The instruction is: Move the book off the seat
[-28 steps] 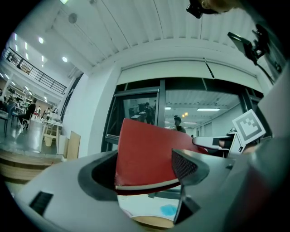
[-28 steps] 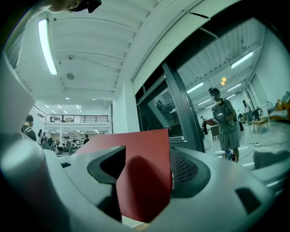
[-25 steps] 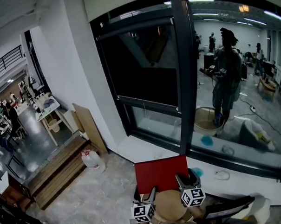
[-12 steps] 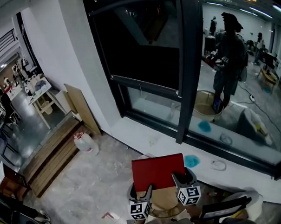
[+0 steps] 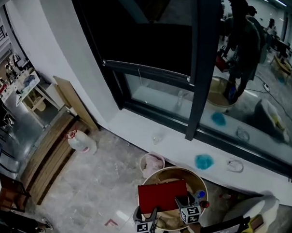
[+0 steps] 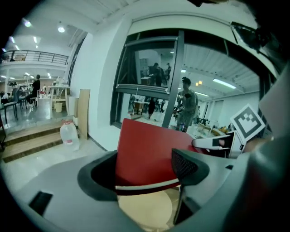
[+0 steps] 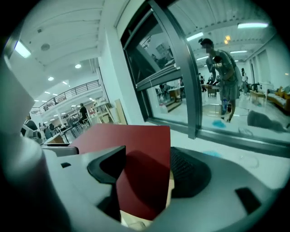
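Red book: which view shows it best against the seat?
Head view: the red book shows nearly whole from above, over the round seat. Each gripper view shows only part of it, close up between that gripper's jaws.

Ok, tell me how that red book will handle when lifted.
Probably stiff: the book looks flat though gripped only at its near edge by the left tongs and right tongs. Likely light, since it looks thin. Its smooth cover might slip.
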A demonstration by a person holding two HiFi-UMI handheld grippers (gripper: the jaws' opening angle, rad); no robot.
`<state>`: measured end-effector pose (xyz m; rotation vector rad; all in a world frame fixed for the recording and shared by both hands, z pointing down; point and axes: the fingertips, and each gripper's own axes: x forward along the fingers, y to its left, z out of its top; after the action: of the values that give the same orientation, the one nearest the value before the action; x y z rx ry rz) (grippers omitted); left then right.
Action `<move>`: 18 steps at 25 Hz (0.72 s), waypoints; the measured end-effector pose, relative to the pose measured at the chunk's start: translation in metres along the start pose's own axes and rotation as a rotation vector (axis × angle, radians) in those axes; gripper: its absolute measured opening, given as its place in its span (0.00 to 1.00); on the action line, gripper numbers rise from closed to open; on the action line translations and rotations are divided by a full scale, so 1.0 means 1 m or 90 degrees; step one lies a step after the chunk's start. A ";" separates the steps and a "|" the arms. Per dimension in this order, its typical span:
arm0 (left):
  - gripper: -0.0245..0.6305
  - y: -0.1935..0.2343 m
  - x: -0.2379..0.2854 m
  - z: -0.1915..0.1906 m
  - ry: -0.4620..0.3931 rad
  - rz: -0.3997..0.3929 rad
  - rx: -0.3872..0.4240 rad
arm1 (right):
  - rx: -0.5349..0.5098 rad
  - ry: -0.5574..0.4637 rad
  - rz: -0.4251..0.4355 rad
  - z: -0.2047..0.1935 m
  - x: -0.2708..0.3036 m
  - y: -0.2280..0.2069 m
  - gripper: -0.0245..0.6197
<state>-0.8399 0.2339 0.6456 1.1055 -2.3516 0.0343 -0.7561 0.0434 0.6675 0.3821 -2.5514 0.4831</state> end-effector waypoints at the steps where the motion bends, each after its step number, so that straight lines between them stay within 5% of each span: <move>1: 0.60 0.008 0.008 -0.023 0.015 0.000 -0.009 | 0.000 0.018 -0.003 -0.022 0.012 -0.003 0.52; 14: 0.60 0.031 0.102 -0.317 0.221 -0.024 -0.074 | -0.005 0.215 -0.095 -0.299 0.094 -0.084 0.52; 18: 0.60 0.037 0.126 -0.366 0.236 -0.017 -0.123 | -0.043 0.204 -0.111 -0.329 0.120 -0.094 0.52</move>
<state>-0.7651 0.2581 1.0269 0.9459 -1.9655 0.0007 -0.6802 0.0723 1.0210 0.4591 -2.1961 0.3602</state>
